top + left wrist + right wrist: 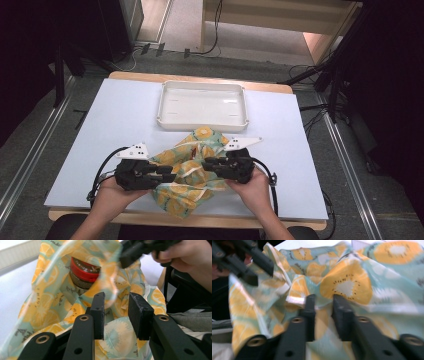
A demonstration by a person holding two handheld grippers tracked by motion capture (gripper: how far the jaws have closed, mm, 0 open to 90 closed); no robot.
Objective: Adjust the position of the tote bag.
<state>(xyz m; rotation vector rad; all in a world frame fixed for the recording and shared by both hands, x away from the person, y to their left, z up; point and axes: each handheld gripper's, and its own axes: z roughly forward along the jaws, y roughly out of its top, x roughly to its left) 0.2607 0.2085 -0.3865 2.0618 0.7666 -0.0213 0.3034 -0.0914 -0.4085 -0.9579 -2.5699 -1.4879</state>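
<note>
Working the orange-print bag (192, 170) at lower centre of the high view, we should spread its mouth gently so the red-lidded jar (83, 275) inside stays put. Our left gripper (167, 175) and right gripper (207, 163) have jaws partly apart with fabric between; whether they pinch it we cannot tell. Beyond lie the white table (120, 120), a white tray (202, 105) and grey floor (30, 150).
</note>
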